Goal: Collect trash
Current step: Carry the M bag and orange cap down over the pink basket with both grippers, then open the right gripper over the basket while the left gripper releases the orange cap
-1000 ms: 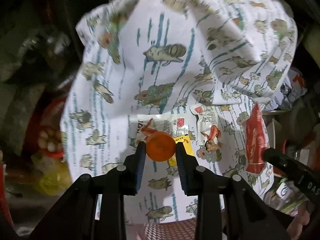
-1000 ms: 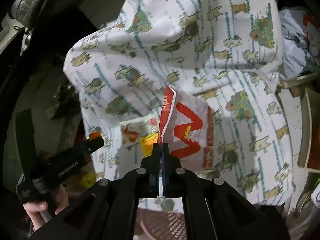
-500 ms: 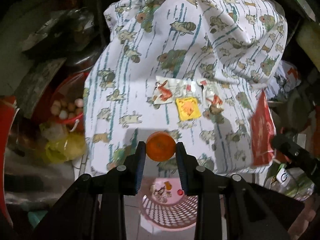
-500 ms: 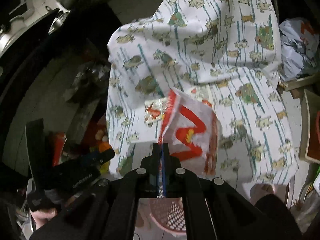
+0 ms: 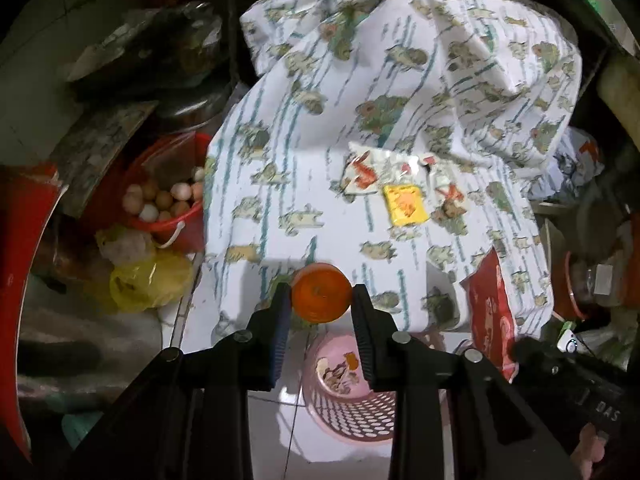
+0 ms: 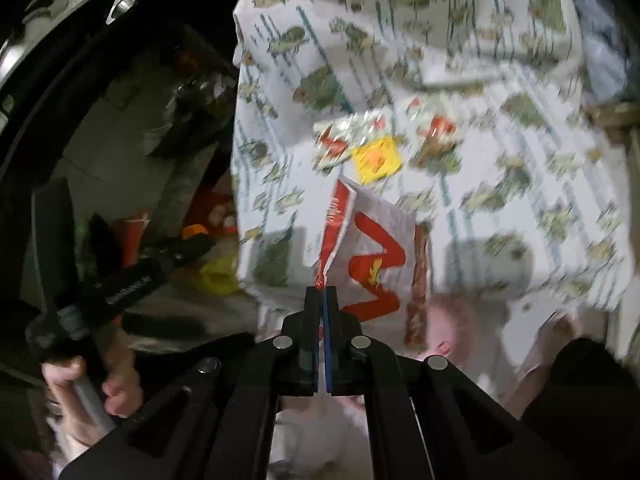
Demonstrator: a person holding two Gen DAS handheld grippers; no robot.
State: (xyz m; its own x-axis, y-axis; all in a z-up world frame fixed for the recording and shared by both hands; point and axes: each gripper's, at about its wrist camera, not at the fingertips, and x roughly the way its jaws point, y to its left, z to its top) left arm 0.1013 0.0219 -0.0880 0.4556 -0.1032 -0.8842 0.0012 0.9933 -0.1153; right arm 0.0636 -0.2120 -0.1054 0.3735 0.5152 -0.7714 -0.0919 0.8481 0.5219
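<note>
An orange cap [image 5: 321, 298] is gripped between the pads of the left gripper [image 5: 320, 300], its round face turned to the camera, at the near edge of the cloth-covered table [image 5: 280, 184]. Just below it, past that edge, a pink basket [image 5: 344, 408] stands on the pale floor with scraps already inside, its open mouth facing up. A red-and-white wrapper [image 6: 376, 264] is pinched by one corner in the fully closed right gripper [image 6: 322, 292], its long axis running up and away from the jaws, over the same table edge. Further back on the cloth a yellow packet [image 5: 406, 205] lies flat beside a crumpled wrapper [image 5: 372, 170]. Left of the table a red bucket of eggs [image 5: 168, 204] and a yellow bag [image 5: 148, 280] crowd the floor; clutter also hems in the table's right side.
</note>
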